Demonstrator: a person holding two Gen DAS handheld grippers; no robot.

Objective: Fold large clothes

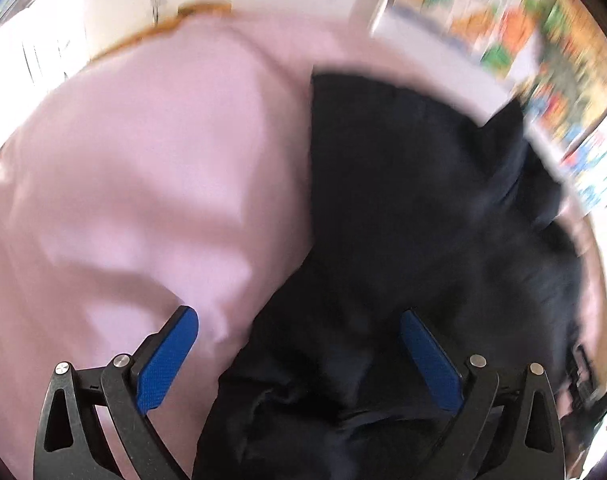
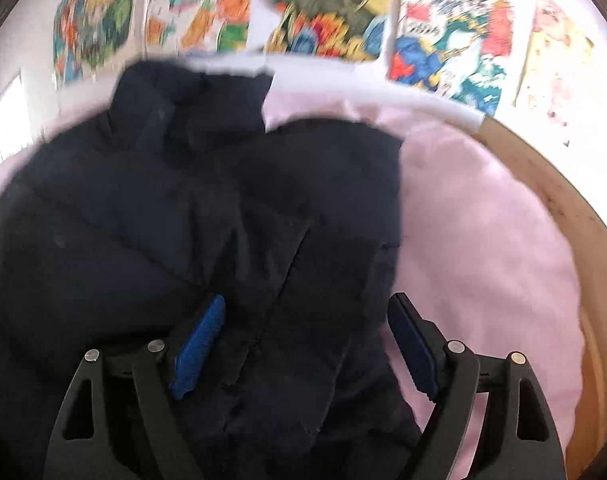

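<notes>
A large dark navy padded jacket [image 1: 415, 208] lies on a pink sheet [image 1: 143, 184]. In the left wrist view it fills the right half, bunched near the bottom. My left gripper [image 1: 299, 320] is open, its blue pads [image 1: 167, 360] wide apart, over the jacket's left edge where it meets the sheet. In the right wrist view the jacket [image 2: 207, 208] lies spread with its collar at the top. My right gripper [image 2: 307, 312] is open above the jacket's right edge, empty. Both views are motion-blurred.
The pink sheet [image 2: 483, 240] covers a bed with a wooden rim [image 2: 563, 208] at the right. Colourful posters [image 2: 303, 12] cover the wall behind. A white bar [image 2: 383, 92] runs along the bed's far side.
</notes>
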